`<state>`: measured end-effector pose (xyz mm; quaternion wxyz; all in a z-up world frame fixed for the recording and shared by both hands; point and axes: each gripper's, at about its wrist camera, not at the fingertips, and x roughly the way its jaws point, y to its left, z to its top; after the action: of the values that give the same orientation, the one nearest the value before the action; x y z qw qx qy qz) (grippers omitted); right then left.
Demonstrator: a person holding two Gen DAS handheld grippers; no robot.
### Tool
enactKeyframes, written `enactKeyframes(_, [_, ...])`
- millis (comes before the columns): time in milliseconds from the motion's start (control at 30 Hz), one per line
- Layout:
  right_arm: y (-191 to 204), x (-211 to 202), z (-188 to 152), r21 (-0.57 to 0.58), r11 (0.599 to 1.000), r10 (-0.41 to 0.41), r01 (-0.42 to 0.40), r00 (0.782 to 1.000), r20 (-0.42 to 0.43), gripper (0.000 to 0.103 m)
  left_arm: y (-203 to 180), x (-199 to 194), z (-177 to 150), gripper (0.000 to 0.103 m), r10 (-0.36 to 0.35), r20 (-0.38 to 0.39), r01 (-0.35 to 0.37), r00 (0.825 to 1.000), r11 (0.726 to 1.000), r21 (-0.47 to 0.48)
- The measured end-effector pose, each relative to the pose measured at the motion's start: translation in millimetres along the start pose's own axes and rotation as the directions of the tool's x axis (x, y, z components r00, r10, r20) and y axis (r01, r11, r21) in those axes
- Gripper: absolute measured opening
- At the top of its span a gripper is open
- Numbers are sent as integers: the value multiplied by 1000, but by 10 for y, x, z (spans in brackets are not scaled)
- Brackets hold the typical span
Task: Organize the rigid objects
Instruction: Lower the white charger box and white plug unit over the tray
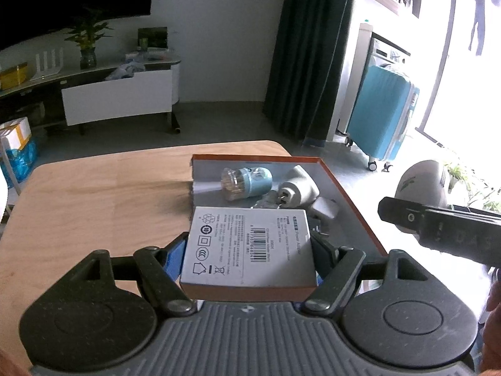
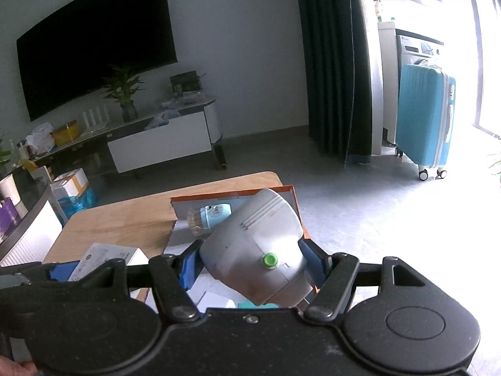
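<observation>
My left gripper [image 1: 249, 247] is shut on a white power-adapter box [image 1: 247, 247] with a barcode label, held just above the near end of an orange-rimmed tray [image 1: 357, 206] on the wooden table [image 1: 103, 197]. The tray holds a light-blue toothpick jar [image 1: 245, 183], a white plug adapter [image 1: 297, 189] and a small white charger [image 1: 324, 208]. My right gripper [image 2: 253, 263] is shut on a grey flashlight-like device [image 2: 253, 250] with a green button, held above the tray [image 2: 294, 200]. That device shows at the right of the left wrist view [image 1: 422, 185].
The table's far edge [image 1: 219, 147] is rounded, with grey floor beyond. A blue suitcase [image 1: 382, 112] stands by dark curtains. A low TV stand [image 2: 156, 138] with a plant sits under a wall TV. Boxes lie on the floor at left [image 2: 70, 188].
</observation>
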<state>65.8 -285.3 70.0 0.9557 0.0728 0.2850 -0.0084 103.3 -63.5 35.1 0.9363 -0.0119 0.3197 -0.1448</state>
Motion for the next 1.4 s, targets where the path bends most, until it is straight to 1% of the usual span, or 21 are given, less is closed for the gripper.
enactKeyframes(267, [-13, 81, 95, -3, 1000, -8, 8, 1000, -6, 80, -62, 74, 65, 79, -20, -11, 20, 1000, 1000, 13])
enactKeyframes(633, [-45, 193, 143, -5, 1000, -21, 21, 1000, -17, 80, -107, 176, 93, 79, -42, -34, 43, 999, 999, 18])
enactKeyframes(1400, [-72, 347, 198, -6, 1000, -16, 16, 999, -49, 80, -196, 345, 107, 79, -64, -68, 66, 996, 997, 33])
